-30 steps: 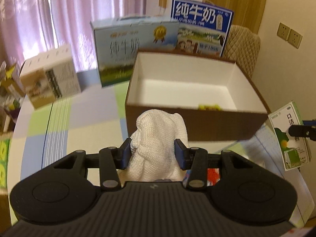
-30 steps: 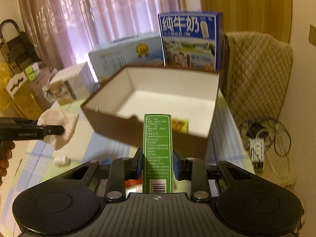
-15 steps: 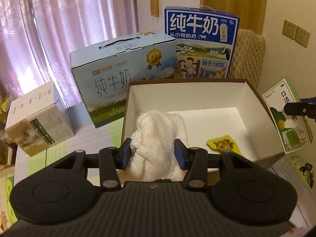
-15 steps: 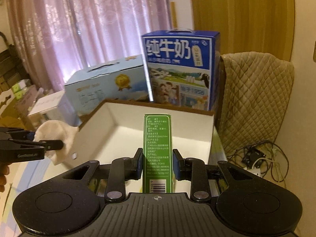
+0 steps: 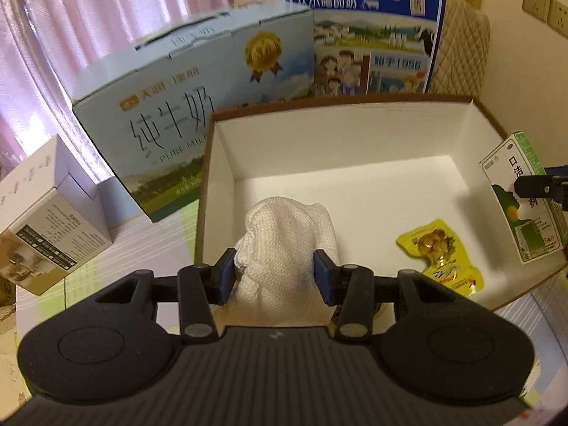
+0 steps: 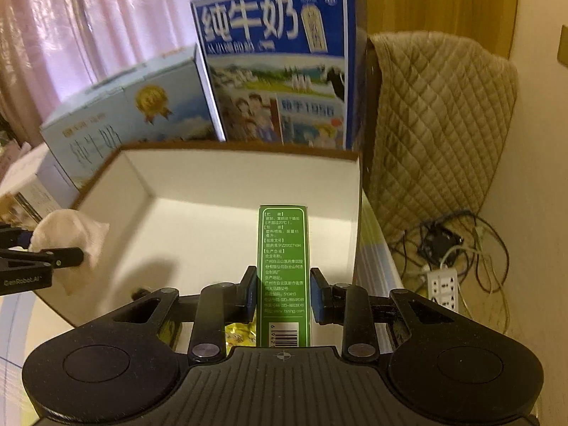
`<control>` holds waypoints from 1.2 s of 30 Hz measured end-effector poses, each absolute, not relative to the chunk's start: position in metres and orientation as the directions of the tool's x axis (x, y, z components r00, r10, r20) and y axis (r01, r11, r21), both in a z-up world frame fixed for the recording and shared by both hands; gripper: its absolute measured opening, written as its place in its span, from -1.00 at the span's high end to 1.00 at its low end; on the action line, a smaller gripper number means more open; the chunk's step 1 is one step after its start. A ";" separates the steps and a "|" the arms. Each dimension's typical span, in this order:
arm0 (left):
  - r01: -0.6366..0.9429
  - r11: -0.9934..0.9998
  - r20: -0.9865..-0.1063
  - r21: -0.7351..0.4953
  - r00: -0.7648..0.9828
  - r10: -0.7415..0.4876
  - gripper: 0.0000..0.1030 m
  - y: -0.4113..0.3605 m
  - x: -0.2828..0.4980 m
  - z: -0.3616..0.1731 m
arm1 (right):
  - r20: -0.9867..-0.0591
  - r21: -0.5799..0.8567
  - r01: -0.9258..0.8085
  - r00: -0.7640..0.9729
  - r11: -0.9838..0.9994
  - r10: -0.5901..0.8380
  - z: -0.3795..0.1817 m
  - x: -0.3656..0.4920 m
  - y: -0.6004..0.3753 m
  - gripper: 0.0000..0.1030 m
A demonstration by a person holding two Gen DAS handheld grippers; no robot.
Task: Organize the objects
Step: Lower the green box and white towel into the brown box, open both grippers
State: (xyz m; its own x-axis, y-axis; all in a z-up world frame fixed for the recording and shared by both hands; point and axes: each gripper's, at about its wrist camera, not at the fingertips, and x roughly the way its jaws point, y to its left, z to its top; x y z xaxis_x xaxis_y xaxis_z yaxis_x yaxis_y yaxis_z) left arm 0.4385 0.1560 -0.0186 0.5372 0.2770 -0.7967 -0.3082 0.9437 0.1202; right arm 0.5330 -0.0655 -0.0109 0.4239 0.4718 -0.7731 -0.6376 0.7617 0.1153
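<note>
My left gripper (image 5: pixel 274 274) is shut on a white knitted cloth (image 5: pixel 288 248) and holds it over the near left part of an open brown box with a white inside (image 5: pixel 355 142). My right gripper (image 6: pixel 283 293) is shut on a green and white medicine carton (image 6: pixel 283 269) and holds it upright over the box's right side (image 6: pixel 356 213). The carton also shows in the left wrist view (image 5: pixel 522 198), and the cloth in the right wrist view (image 6: pixel 71 234). A yellow snack packet (image 5: pixel 438 255) lies on the box floor.
Behind the box stand a light blue milk carton case (image 5: pixel 198 106) and a dark blue milk case (image 5: pixel 365 28). A white box (image 5: pixel 42 213) sits on the table at left. A quilted chair (image 6: pixel 436 124) and a power strip with cables (image 6: pixel 443 284) are at right.
Both grippers have moved forward and over the open box, each still holding its object. The box interior and the yellow packet now fill more of both views.
</note>
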 end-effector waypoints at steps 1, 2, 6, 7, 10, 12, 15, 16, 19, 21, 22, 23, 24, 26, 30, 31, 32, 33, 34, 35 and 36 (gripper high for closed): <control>-0.307 0.944 -0.800 0.120 0.534 0.275 0.21 0.157 0.440 -0.022 | -0.779 0.110 -0.634 0.423 0.765 0.463 -0.014 0.534 -0.063 0.48; -0.306 0.945 -0.802 0.119 0.531 0.273 0.21 0.157 0.441 -0.024 | -0.785 0.104 -0.631 0.422 0.769 0.453 -0.018 0.535 -0.062 0.48; -0.300 0.946 -0.809 0.122 0.522 0.270 0.21 0.159 0.444 -0.031 | -0.803 0.084 -0.622 0.420 0.778 0.422 -0.030 0.537 -0.054 0.48; -0.299 0.946 -0.810 0.123 0.520 0.269 0.21 0.160 0.445 -0.032 | -0.805 0.080 -0.622 0.421 0.779 0.418 -0.031 0.538 -0.053 0.48; -0.297 0.947 -0.813 0.120 0.519 0.266 0.20 0.162 0.446 -0.033 | -0.810 0.061 -0.618 0.428 0.783 0.401 -0.035 0.540 -0.048 0.48; -0.294 0.948 -0.814 0.121 0.518 0.264 0.20 0.162 0.447 -0.034 | -0.808 0.054 -0.613 0.438 0.789 0.395 -0.036 0.541 -0.046 0.48; -0.293 0.948 -0.816 0.123 0.514 0.265 0.20 0.164 0.447 -0.035 | -0.799 0.035 -0.611 0.458 0.791 0.389 -0.033 0.541 -0.044 0.48; -0.294 0.948 -0.817 0.123 0.513 0.265 0.19 0.164 0.448 -0.036 | -0.797 0.036 -0.612 0.459 0.790 0.392 -0.032 0.542 -0.044 0.48; -0.296 0.947 -0.818 0.124 0.509 0.266 0.19 0.165 0.448 -0.037 | -0.792 0.059 -0.611 0.454 0.790 0.409 -0.029 0.543 -0.046 0.48; -0.297 0.947 -0.819 0.124 0.508 0.266 0.19 0.165 0.449 -0.038 | -0.788 0.070 -0.609 0.452 0.790 0.418 -0.028 0.543 -0.048 0.48; -0.295 0.947 -0.820 0.124 0.508 0.266 0.17 0.164 0.449 -0.038 | -0.787 0.074 -0.609 0.451 0.790 0.422 -0.027 0.542 -0.048 0.48; -0.293 0.948 -0.819 0.125 0.508 0.265 0.15 0.164 0.449 -0.038 | -0.785 0.082 -0.609 0.448 0.789 0.428 -0.027 0.542 -0.049 0.48; -0.291 0.949 -0.819 0.125 0.510 0.264 0.12 0.163 0.450 -0.038 | -0.784 0.087 -0.609 0.446 0.788 0.432 -0.027 0.541 -0.050 0.48; -0.291 0.948 -0.812 0.127 0.518 0.268 0.09 0.162 0.449 -0.036 | -0.781 0.099 -0.610 0.442 0.786 0.442 -0.026 0.540 -0.052 0.48; -0.294 0.949 -0.799 0.117 0.540 0.265 -0.28 0.160 0.447 -0.029 | -0.766 0.124 -0.613 0.441 0.780 0.468 -0.021 0.535 -0.058 0.46; -0.293 0.949 -0.796 0.115 0.544 0.265 -0.28 0.160 0.446 -0.028 | -0.762 0.132 -0.613 0.440 0.779 0.475 -0.020 0.534 -0.060 0.45; -0.295 0.949 -0.794 0.114 0.547 0.265 -0.29 0.159 0.445 -0.026 | -0.758 0.139 -0.612 0.440 0.778 0.482 -0.019 0.533 -0.062 0.45; -0.298 0.948 -0.792 0.113 0.549 0.267 -0.33 0.159 0.443 -0.024 | -0.751 0.149 -0.612 0.440 0.776 0.492 -0.017 0.531 -0.065 0.44; -0.304 0.946 -0.789 0.110 0.552 0.269 -0.37 0.159 0.441 -0.022 | -0.742 0.161 -0.614 0.441 0.773 0.505 -0.014 0.527 -0.069 0.42; -0.311 0.945 -0.785 0.103 0.558 0.270 -0.38 0.159 0.438 -0.019 | -0.734 0.170 -0.616 0.441 0.769 0.516 -0.012 0.524 -0.072 0.38; -0.315 0.944 -0.783 0.096 0.562 0.267 -0.38 0.159 0.435 -0.017 | -0.723 0.181 -0.622 0.441 0.762 0.532 -0.009 0.520 -0.076 0.36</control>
